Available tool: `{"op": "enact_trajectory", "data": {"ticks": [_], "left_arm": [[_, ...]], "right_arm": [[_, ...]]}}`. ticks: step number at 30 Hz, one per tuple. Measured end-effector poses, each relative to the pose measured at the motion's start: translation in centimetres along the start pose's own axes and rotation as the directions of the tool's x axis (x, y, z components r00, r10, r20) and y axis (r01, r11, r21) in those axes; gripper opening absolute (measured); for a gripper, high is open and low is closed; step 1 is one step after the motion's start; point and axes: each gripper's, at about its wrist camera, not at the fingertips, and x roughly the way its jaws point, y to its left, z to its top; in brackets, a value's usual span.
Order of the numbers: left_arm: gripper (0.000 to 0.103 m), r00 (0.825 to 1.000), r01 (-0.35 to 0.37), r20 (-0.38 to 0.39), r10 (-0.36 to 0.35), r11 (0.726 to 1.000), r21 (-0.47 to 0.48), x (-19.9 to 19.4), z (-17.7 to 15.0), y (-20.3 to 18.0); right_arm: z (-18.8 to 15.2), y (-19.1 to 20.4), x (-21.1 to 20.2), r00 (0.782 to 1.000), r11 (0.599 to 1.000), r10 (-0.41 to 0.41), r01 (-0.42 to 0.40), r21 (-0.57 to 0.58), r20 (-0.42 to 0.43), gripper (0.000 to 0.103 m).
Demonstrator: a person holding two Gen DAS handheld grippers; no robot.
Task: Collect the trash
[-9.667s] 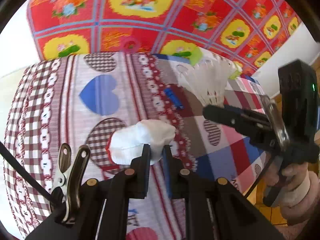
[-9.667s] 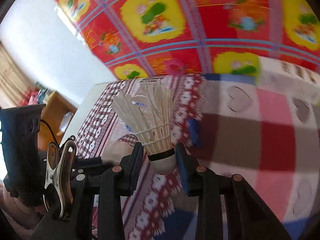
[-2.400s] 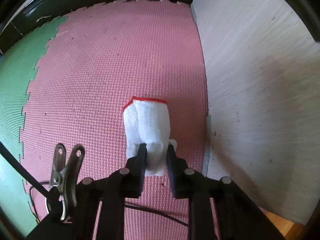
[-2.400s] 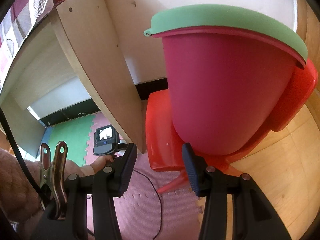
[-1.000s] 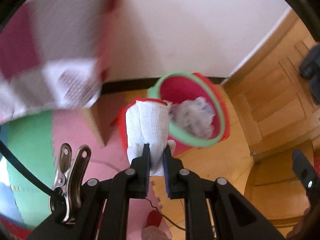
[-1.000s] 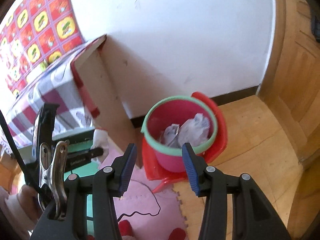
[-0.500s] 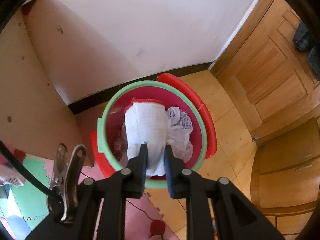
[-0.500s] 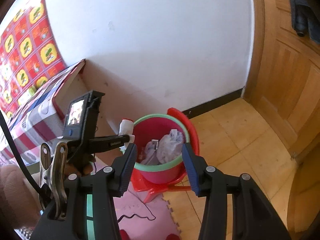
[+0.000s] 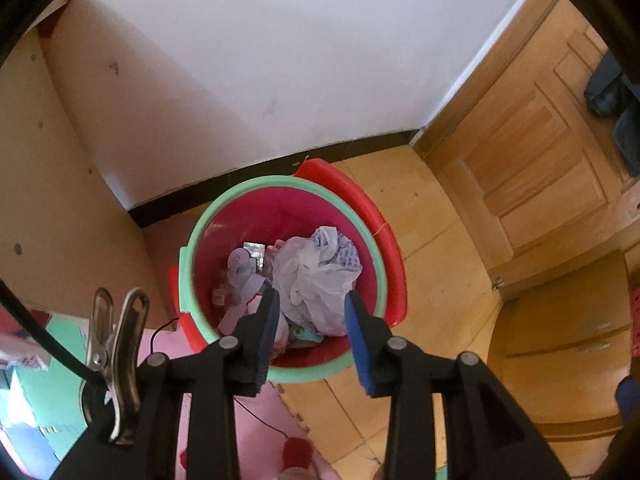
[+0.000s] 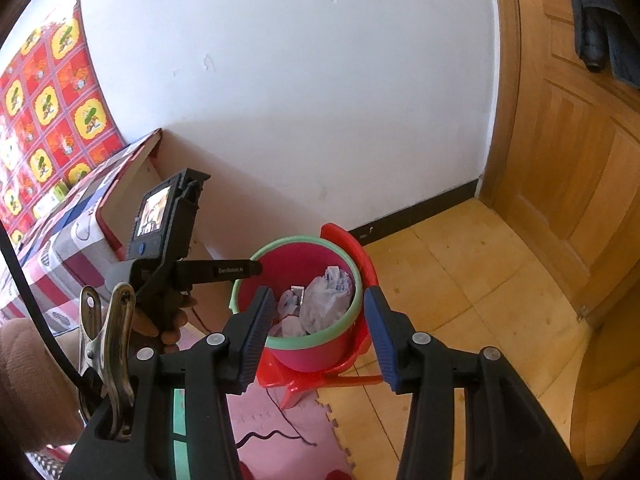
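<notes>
bin: glossy pink plastic, green rim
bag: crinkled white film
door: varnished wood

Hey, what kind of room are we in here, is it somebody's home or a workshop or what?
Most likely a room in someone's home. A pink trash bin with a green rim, part full of crumpled plastic, stands on wood-look flooring by a panelled wooden door, and a table wears a patchwork cloth.

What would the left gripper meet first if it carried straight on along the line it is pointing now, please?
Most likely the crumpled white plastic bag lying in the pink bin. The left gripper, whose jaws have just been opening with nothing between them, points down into the bin's mouth; depth is hard to judge.
</notes>
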Motion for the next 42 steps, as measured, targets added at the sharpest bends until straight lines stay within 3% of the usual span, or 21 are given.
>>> {"op": "enact_trajectory", "data": {"ticks": [10, 22, 30, 42], "left_arm": [[0.036, 0.998, 0.028, 0.059, -0.019, 0.989, -0.148, -7.8, -2.1, 1.7], [0.036, 0.988, -0.027, 0.139, 0.067, 0.961, -0.274, -20.3, -5.2, 7.0], [0.036, 0.966, -0.102, 0.186, 0.178, 0.928, -0.357, -28.6, -6.9, 13.4], [0.036, 0.927, -0.199, 0.209, 0.311, 0.881, -0.429, -38.7, -10.2, 25.6]], "right_arm": [[1.0, 1.6, -2.5, 0.999, 0.995, 0.049, -0.047, -0.085, 0.018, 0.048], [2.7, 6.2, -5.8, 0.983, 0.966, 0.183, -0.176, -0.188, 0.02, 0.048], [4.0, 12.8, -7.1, 0.959, 0.927, 0.284, -0.272, -0.258, 0.008, 0.048], [5.0, 26.5, -9.3, 0.919, 0.86, 0.394, -0.367, -0.354, 0.006, 0.048]]}}
